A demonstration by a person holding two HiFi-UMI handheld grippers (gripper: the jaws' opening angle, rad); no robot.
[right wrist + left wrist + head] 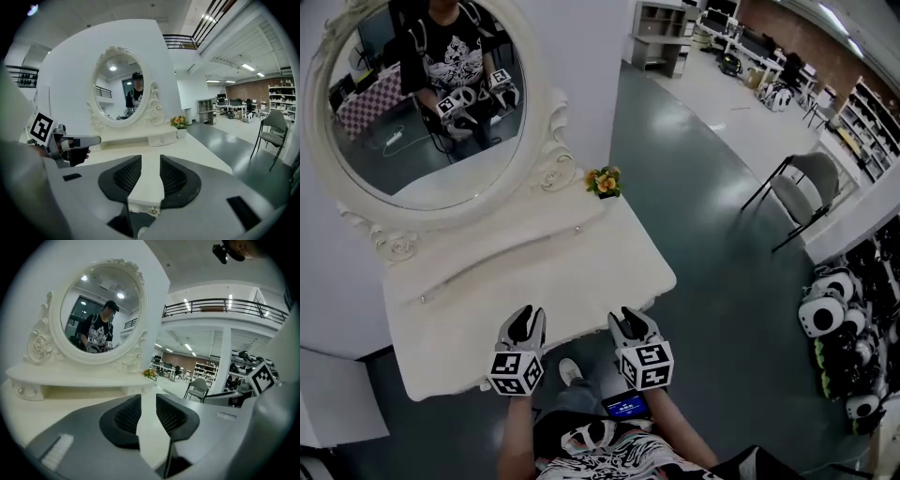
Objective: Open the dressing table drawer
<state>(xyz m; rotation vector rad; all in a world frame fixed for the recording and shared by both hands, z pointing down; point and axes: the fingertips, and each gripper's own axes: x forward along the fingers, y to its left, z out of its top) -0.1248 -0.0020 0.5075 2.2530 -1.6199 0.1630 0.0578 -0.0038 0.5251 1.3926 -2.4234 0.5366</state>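
A white dressing table [581, 272] with an oval mirror [422, 141] stands in front of me. My left gripper [523, 326] and right gripper [632, 324] hover side by side over its front edge, both pointing at the mirror. The left gripper [148, 401] is open, with only bare tabletop showing in the gap. The right gripper [151, 164] is also open. Low in its gap, the table's front edge and a small metal knob [151, 211] show, and the pads do not touch them. The drawer front is hidden under the top in the head view.
A small flower pot [603, 181] sits at the shelf's right end, beside a little shelf drawer [164, 138]. To the right are a grey chair [811, 183] on the dark floor and several white helmets [825, 314]. A white cabinet [333, 403] stands at the lower left.
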